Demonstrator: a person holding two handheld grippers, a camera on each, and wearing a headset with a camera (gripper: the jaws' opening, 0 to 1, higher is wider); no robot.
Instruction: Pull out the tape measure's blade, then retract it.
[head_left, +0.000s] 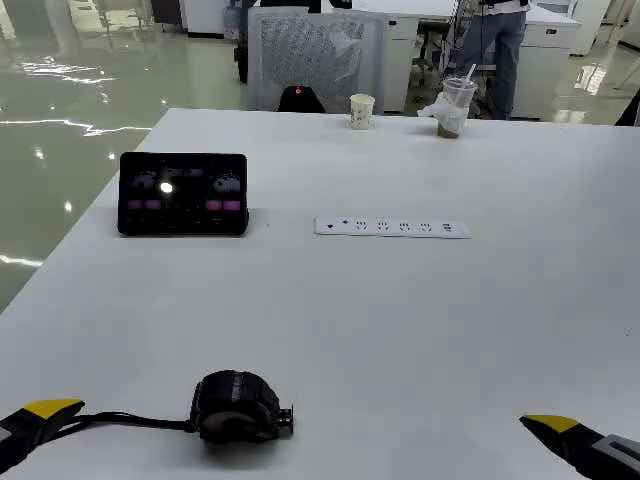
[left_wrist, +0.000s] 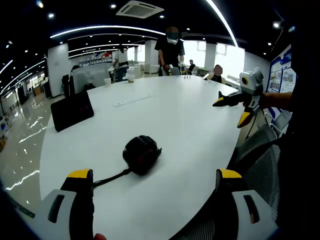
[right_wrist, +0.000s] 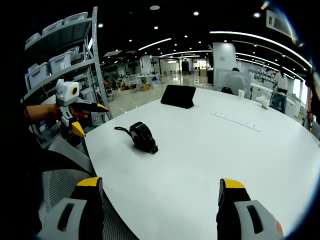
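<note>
Jaws of the left tool (left_wrist: 154, 175) stand wide apart and hold nothing, their yellow tips low at the near edge of the white counter (head_left: 420, 320). In the right gripper view a hand grips this tool from beyond the counter's edge, roughly level, with its jaws pointing in toward the top. The right tool (right_wrist: 160, 182) is likewise spread and empty; in the left gripper view a hand holds it off the counter's rim, aimed across the surface. Between the two, nearer the left tool, the black tape measure (head_left: 238, 405) lies on the counter with its blade drawn in. Its thin strap (head_left: 130, 420) trails toward the left tool's jaw; whether they touch cannot be told. Farther back stand a dark tablet (head_left: 183, 193) and a white power strip (head_left: 392, 227), with a paper cup (head_left: 362, 110) and a plastic cup (head_left: 455, 105) near the far edge.
</note>
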